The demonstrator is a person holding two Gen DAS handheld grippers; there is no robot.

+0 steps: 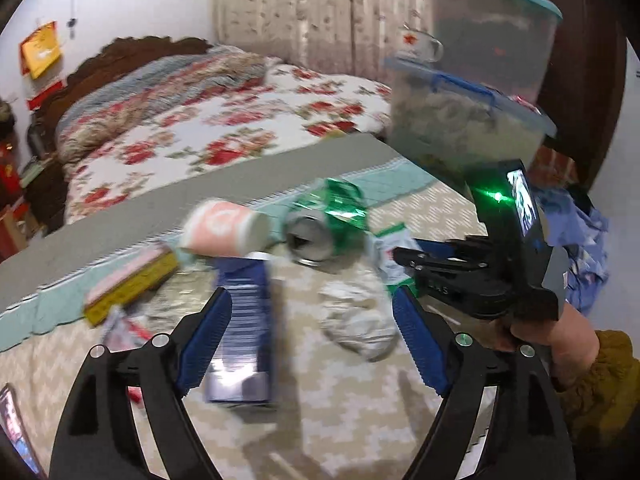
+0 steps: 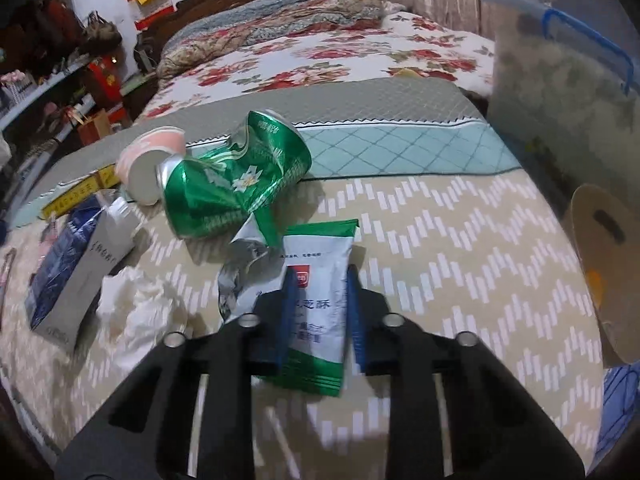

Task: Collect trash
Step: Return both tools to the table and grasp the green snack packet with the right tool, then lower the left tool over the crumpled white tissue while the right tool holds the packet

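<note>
Altogether one crushed can (image 2: 236, 184), one cup (image 2: 150, 164), one carton (image 2: 76, 276)

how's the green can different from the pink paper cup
The green can is shiny metal, crushed and dented; the pink paper cup is matte and keeps its round shape. The can is the larger of the two and bears a white flower mark. Both lie on their sides, against each other, on the patterned cloth.
</note>
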